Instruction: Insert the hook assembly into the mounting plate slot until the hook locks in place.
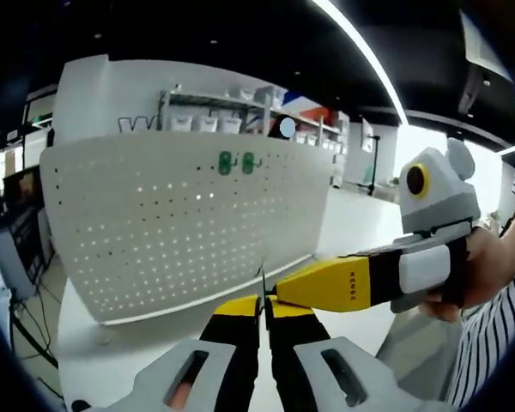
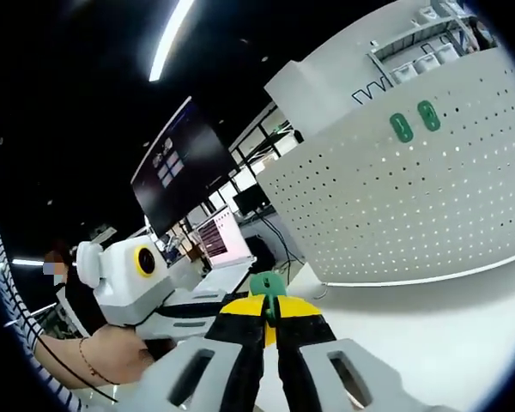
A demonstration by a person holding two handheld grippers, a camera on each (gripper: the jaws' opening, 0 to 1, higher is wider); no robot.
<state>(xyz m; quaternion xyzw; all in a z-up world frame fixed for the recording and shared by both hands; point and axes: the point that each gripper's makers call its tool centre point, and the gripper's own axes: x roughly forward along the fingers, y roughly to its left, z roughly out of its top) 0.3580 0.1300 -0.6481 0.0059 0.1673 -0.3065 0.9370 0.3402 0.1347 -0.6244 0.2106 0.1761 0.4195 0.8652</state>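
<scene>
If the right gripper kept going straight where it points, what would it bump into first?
Probably the white pegboard. The right gripper, shut on a green hook, points toward its lower part across bare table; depth is hard to judge.

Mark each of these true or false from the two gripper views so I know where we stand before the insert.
1. Two green hooks already sit on the white pegboard. True.
2. The right gripper is empty. False: it is shut on a green hook piece.
3. The pegboard lies flat on the table. False: it stands upright on the white table.
4. In the left gripper view, the right gripper's yellow tip reaches in beside the left gripper. True.
5. The left gripper is wide open. False: its jaws are closed together; what they pinch, if anything, is too thin to tell.
</scene>
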